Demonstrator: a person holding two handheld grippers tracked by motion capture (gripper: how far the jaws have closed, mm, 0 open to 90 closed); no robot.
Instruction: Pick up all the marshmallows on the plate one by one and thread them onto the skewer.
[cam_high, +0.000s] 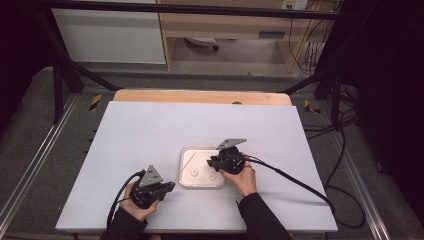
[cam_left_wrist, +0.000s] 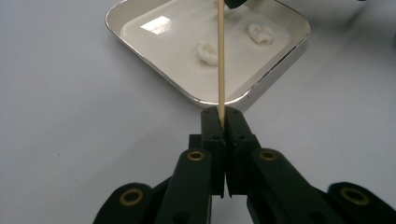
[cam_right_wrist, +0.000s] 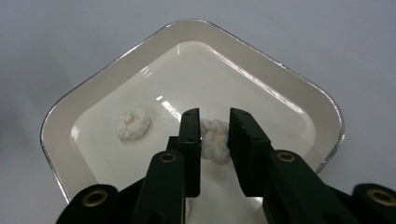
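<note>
White board (cam_high: 150, 135) covered the wooden table, with grey floor and dark frame bars around it. Near the front middle of the board sat a shallow white square tray with a shiny rim (cam_high: 186, 152). Two small white puffy lumps lay inside it, side by side.

The left gripper (cam_left_wrist: 222, 122) was on the board just left of the tray. Its jaws were pressed together on a thin, long wooden stick (cam_left_wrist: 220, 56). The stick reached out from the jaws over the tray, passing just beside one lump (cam_left_wrist: 207, 52).

The right gripper (cam_right_wrist: 214, 128) was at the tray's right side, down inside it. Its jaws stood a little apart, one on each side of the other lump (cam_right_wrist: 214, 140). The left jaw touched it; a small gap showed at the right jaw. The second lump (cam_right_wrist: 133, 124) lay near, to the left of these jaws.
</note>
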